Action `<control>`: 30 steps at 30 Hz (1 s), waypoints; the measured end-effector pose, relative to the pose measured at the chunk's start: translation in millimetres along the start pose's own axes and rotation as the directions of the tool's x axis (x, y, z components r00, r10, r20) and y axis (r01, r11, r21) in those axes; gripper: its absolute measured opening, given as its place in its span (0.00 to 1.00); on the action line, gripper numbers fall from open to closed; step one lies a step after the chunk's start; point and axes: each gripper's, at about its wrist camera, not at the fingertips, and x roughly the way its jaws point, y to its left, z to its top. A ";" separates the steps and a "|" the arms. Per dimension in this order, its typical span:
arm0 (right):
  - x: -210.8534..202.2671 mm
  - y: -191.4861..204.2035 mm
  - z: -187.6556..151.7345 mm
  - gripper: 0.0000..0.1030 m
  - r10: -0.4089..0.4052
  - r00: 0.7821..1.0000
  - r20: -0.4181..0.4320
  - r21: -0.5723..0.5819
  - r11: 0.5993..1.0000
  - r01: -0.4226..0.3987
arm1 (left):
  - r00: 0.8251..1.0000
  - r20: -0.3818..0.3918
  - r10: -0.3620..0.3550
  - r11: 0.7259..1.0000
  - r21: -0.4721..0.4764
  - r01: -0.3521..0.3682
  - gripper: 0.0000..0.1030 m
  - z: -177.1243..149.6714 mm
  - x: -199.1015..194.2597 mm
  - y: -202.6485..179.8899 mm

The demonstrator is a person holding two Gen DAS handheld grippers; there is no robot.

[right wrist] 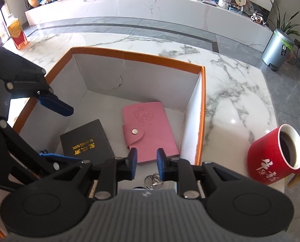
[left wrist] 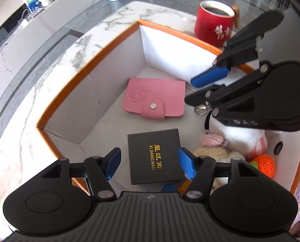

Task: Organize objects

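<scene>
The marble surface filled the middle of both views, and on it sat an orange-rimmed box with white walls. Inside the box, near the centre, a pink wallet lay flat beside a black case with gold lettering. Soft toys crowded the box's lower right in the left wrist view. A red mug of dark drink stood outside the box, at the right edge. The left gripper spread wide around the black case, apparently not touching it. The right gripper stood narrowly parted above a key ring, holding nothing.
</scene>
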 end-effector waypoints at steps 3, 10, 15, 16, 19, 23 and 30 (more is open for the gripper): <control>1.7 5.4 1.3 0.24 -0.004 1.000 0.002 -0.020 1.000 0.004 | 0.999 0.036 0.020 0.997 -0.069 -0.017 0.67 -4.3 -14.3 9.6; 9.0 18.3 3.7 0.28 0.023 1.000 -0.019 -0.029 0.999 -0.024 | 0.993 0.105 0.061 0.978 -0.206 -0.038 0.61 -17.4 -44.8 38.3; 24.2 30.3 7.1 0.58 0.041 0.997 -0.062 -0.005 0.999 -0.042 | 0.995 0.086 0.045 0.957 -0.289 -0.019 0.55 -29.6 -41.5 54.1; 28.5 33.3 7.7 0.61 0.028 0.997 -0.076 -0.012 1.000 -0.029 | 0.996 0.082 0.039 0.954 -0.301 -0.013 0.54 -32.9 -39.9 55.5; 40.4 36.7 9.2 0.65 0.023 0.993 -0.120 -0.004 1.000 -0.023 | 0.997 0.080 0.017 0.949 -0.314 0.009 0.54 -39.0 -36.4 56.0; 52.3 32.1 9.2 0.67 0.075 0.983 -0.166 0.069 0.996 -0.064 | 0.997 0.081 -0.011 0.948 -0.315 0.036 0.53 -41.6 -30.4 52.8; 62.2 18.7 8.0 0.58 0.220 0.952 -0.213 0.234 0.957 -0.169 | 0.996 0.085 -0.030 0.937 -0.345 0.057 0.51 -44.6 -25.6 54.7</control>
